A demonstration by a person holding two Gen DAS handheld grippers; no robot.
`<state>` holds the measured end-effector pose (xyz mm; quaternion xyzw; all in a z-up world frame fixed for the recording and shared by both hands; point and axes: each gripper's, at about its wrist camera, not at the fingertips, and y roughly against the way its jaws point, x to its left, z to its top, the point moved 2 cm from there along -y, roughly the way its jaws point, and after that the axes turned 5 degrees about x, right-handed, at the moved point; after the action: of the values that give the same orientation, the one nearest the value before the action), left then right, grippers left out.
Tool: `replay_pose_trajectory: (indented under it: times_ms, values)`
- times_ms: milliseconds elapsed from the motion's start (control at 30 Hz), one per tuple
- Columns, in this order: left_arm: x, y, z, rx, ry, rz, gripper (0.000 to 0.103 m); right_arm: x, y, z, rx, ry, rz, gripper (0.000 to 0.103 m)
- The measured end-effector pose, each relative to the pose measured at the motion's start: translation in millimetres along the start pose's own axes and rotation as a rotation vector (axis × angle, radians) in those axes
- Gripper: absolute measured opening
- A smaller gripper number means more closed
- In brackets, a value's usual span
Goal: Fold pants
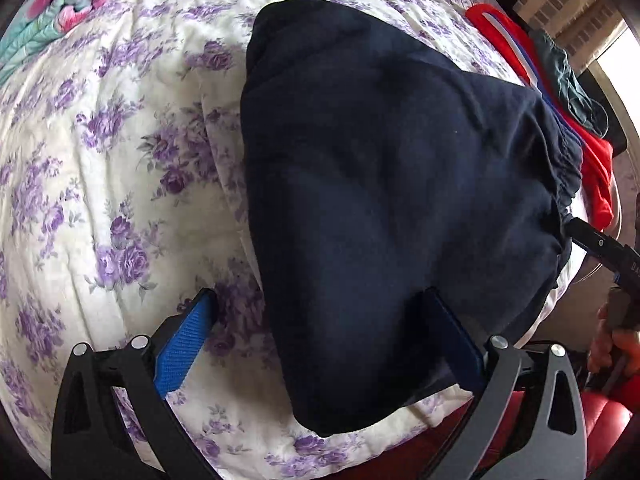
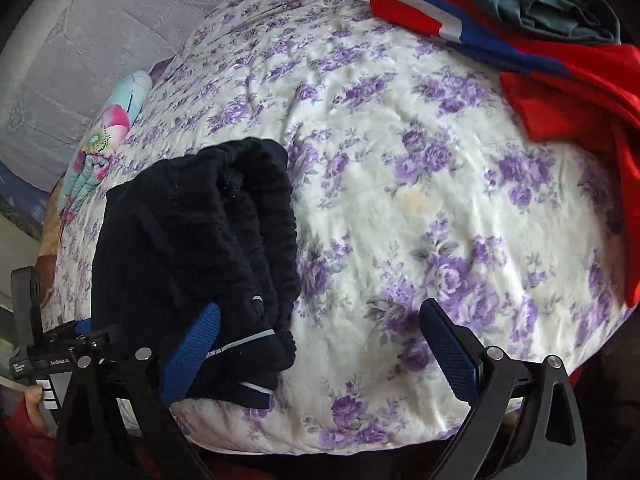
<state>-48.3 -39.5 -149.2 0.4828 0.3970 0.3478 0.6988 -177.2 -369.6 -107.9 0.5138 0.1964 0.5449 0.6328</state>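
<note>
Pants (image 1: 380, 184): dark navy, folded into a thick bundle on the bed, near its front edge; elastic waistband bunched at the right end in the left wrist view.
Bed (image 1: 120, 184): white cover printed with purple roses, rumpled.
Left gripper (image 1: 324, 344): jaws spread wide, holding nothing; blue pads apart, one over bare cover, the other at the bundle's near edge, so the near corner of the pants lies between them, unpinched.
Right gripper (image 2: 320, 344): jaws wide apart, gripping nothing; its left pad is just beside or against the pants' near end, its right pad over bare cover.
Right gripper, seen from the left: its dark tip sits at the waistband's right edge; whether it touches I cannot tell.
Hand (image 1: 612, 344): partly visible at the right edge, on the right gripper's handle.
Red garment (image 2: 580, 92): red with white and blue stripes, far right on the bed, apart from the pants.
Green cloth (image 2: 540, 0): crumpled, on the red garment's far end.
Floral pillow (image 2: 104, 148): pink and teal, far left.
</note>
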Motion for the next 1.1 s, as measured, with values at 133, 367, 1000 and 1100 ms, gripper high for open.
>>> replay_pose_trajectory:
  times_ms: [133, 367, 1000, 1100]
  values:
    - [0, 24, 5, -0.096, -0.023, 0.061, 0.098, 30, 41, 18, -0.156, 0.113, -0.024, 0.099]
    - [-10, 2, 29, -0.040, -0.063, 0.071, 0.099, 64, -23, 15, 0.033, 0.299, -0.144, 0.099]
    - [6, 4, 79, -0.132, 0.276, -0.004, 0.098, 18, -60, 98, 0.232, 0.166, 0.383, 0.100]
    - [8, -4, 89, -0.102, 0.273, 0.008, 0.098, 21, -75, 100, 0.265, 0.155, 0.435, 0.100]
